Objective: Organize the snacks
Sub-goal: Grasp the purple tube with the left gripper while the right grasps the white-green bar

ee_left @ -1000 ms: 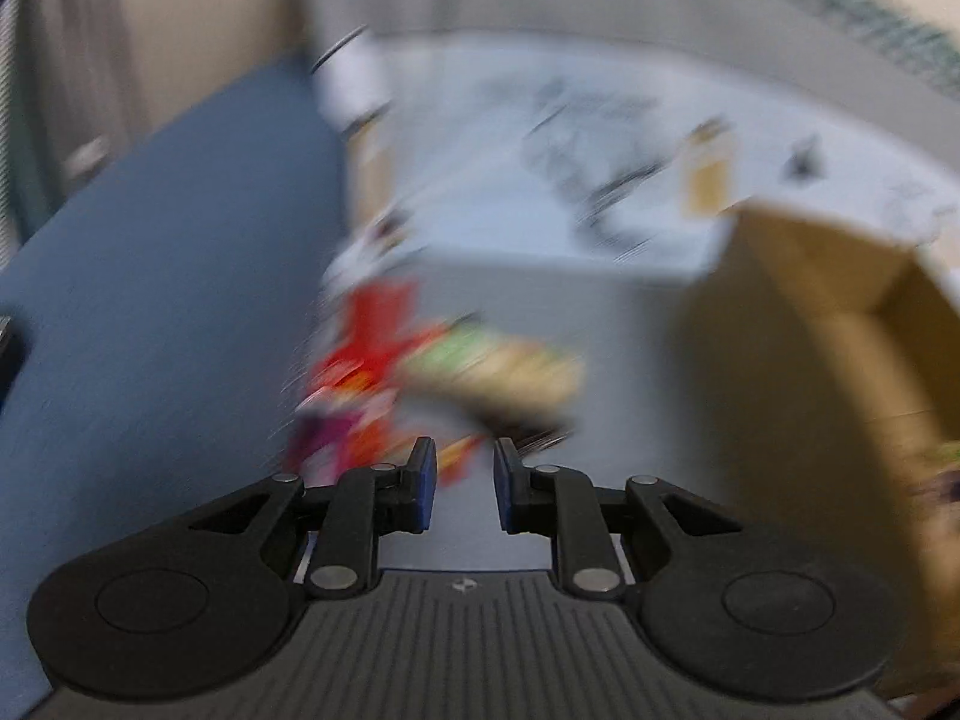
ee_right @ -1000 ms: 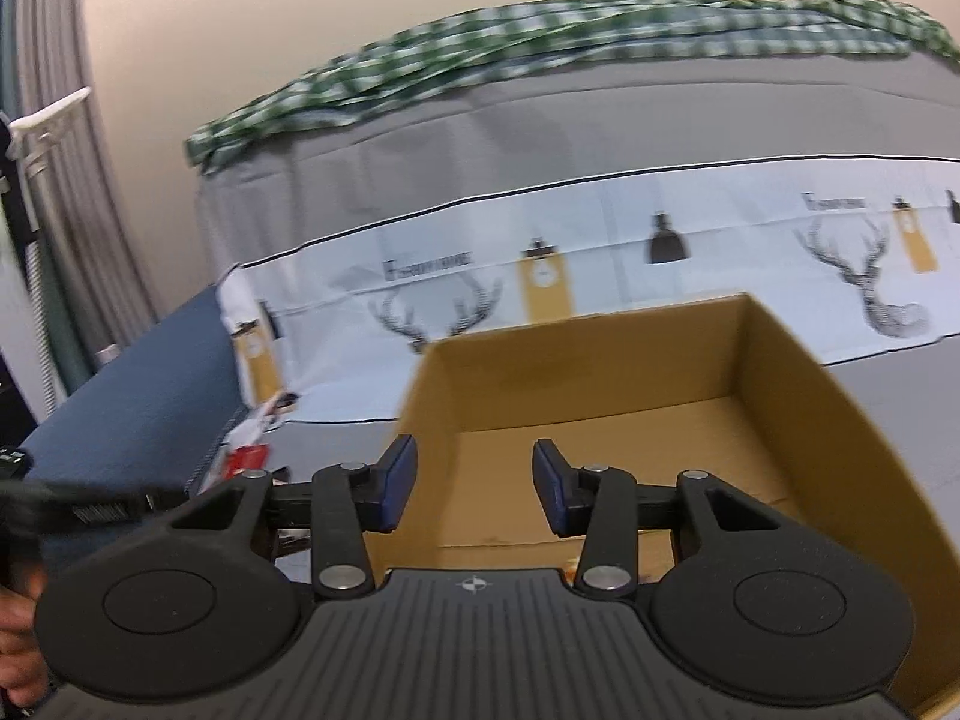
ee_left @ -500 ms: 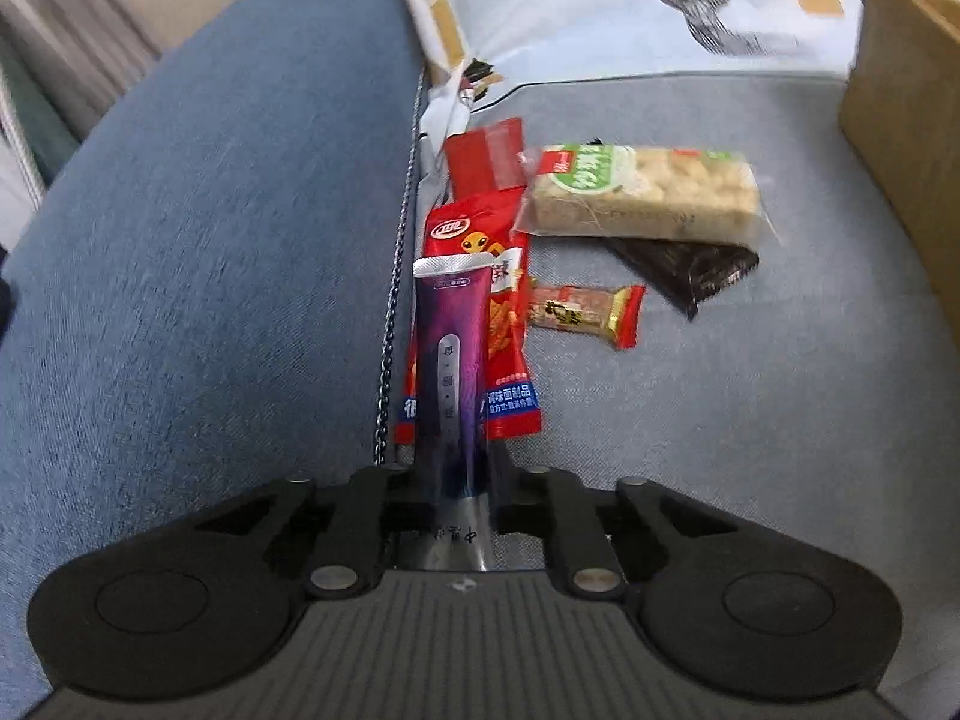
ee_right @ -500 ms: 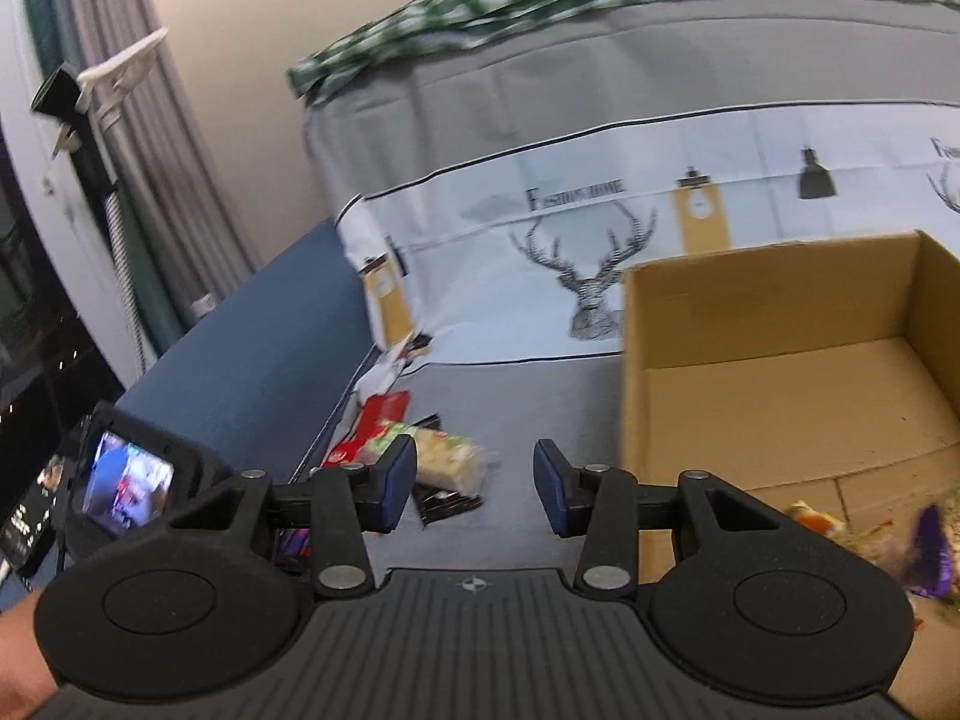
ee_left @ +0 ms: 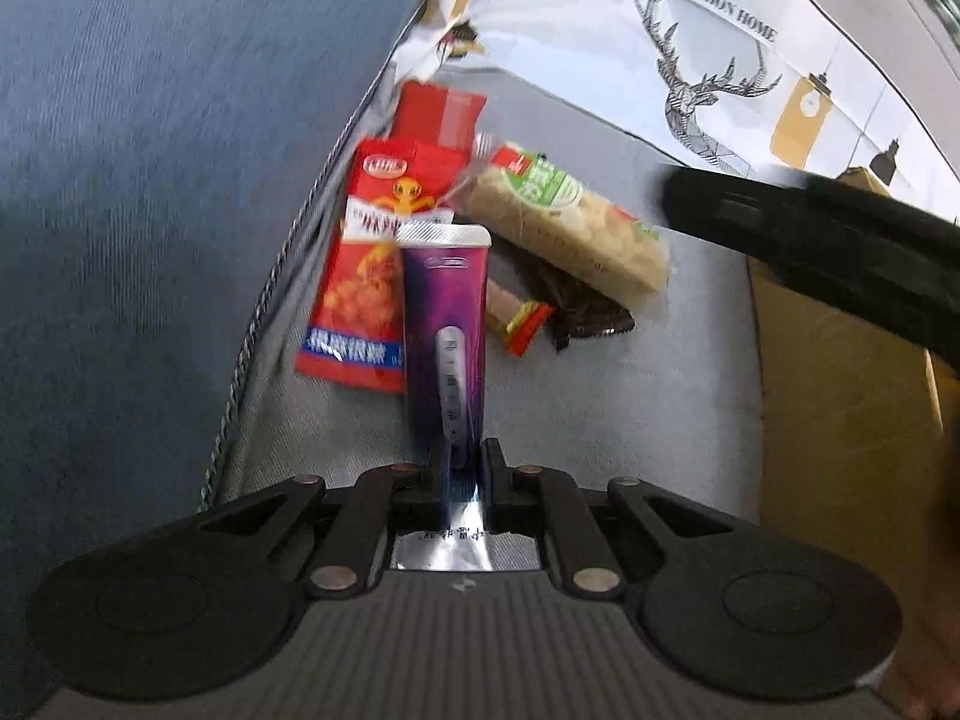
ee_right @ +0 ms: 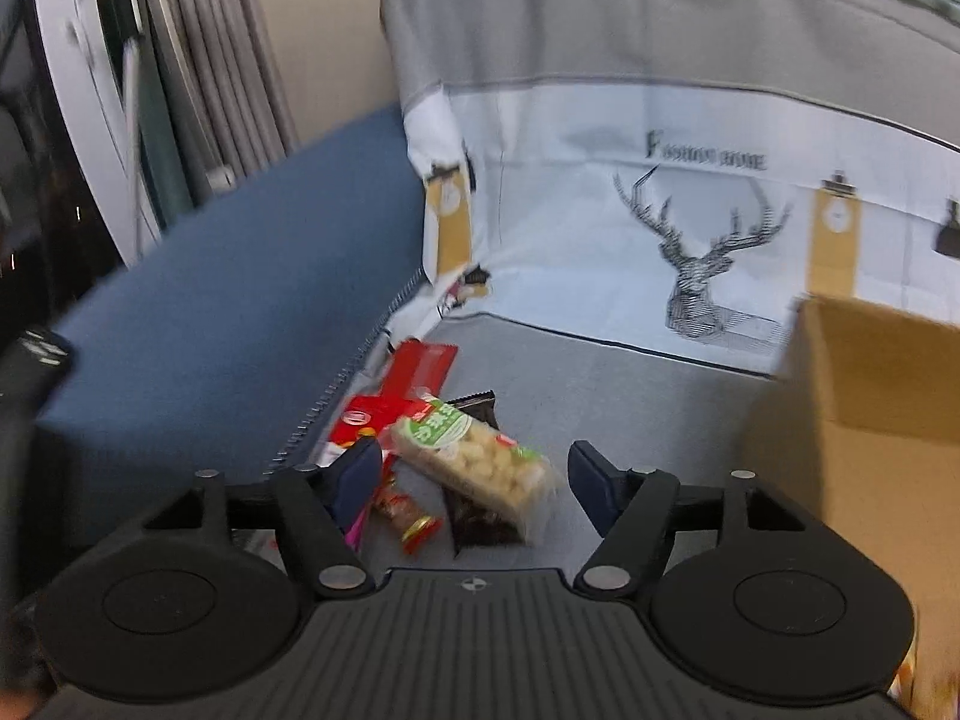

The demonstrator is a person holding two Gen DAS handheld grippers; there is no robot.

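Observation:
My left gripper (ee_left: 461,468) is shut on a purple snack packet (ee_left: 445,324) and holds it above the grey sofa seat. Beyond it lie a red peanut bag (ee_left: 366,276), a clear puffed-rice bar (ee_left: 570,228), a small red-ended candy (ee_left: 516,315) and a dark wrapper (ee_left: 585,312). My right gripper (ee_right: 474,480) is open and empty, hovering over the rice bar (ee_right: 474,462), with the candy (ee_right: 411,516) and the red bag (ee_right: 360,420) near its left finger. The cardboard box (ee_right: 864,408) stands to the right.
A blue sofa arm (ee_left: 150,180) rises on the left. A white deer-print cloth (ee_right: 660,240) covers the sofa back. The other gripper's black body (ee_left: 828,252) crosses the left wrist view at right, in front of the box (ee_left: 840,420).
My left gripper closed on the purple packet and lifted it off the pile. My right gripper swung left from the box to above the snacks and opened wider.

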